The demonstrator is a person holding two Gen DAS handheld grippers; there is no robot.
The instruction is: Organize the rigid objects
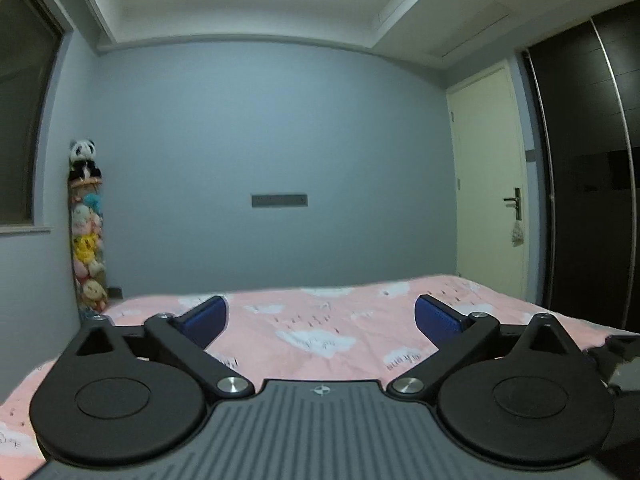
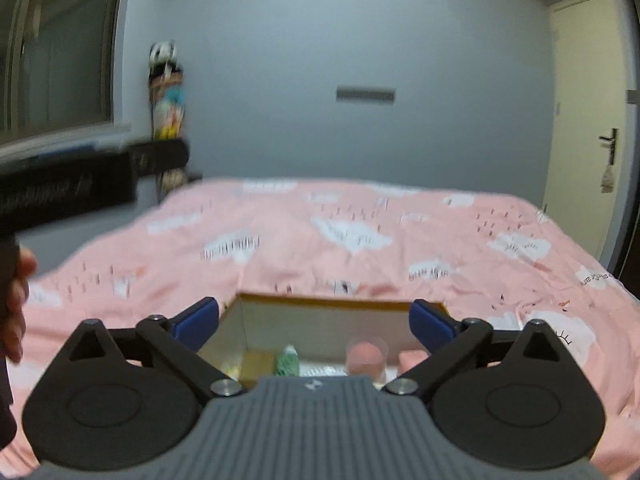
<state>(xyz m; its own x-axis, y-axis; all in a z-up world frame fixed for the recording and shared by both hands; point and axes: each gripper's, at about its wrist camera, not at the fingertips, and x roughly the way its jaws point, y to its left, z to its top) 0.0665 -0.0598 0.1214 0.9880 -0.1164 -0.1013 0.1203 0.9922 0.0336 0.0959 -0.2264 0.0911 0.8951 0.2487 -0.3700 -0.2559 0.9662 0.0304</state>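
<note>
In the right wrist view an open cardboard box (image 2: pixel 324 305) lies on the pink bed cover just below my right gripper (image 2: pixel 315 320). Inside it I see a green bottle (image 2: pixel 289 362), a clear cup with pink content (image 2: pixel 366 356), a brown item (image 2: pixel 258 364) and a pink item (image 2: pixel 410 360). The right gripper is open, its blue pads wide apart above the box with nothing between them. My left gripper (image 1: pixel 322 318) is open too, held nearly level over the bed (image 1: pixel 320 320), holding nothing. The left gripper's body shows blurred at the left edge (image 2: pixel 80 184) with a hand (image 2: pixel 18 300).
The bed (image 2: pixel 360 232) with its pink cloud-print cover fills the foreground. A tall tube of plush toys (image 1: pixel 88 240) topped by a panda stands in the far left corner. A white door (image 1: pixel 490 184) and dark wardrobe (image 1: pixel 588 168) are at right, a window (image 1: pixel 24 120) at left.
</note>
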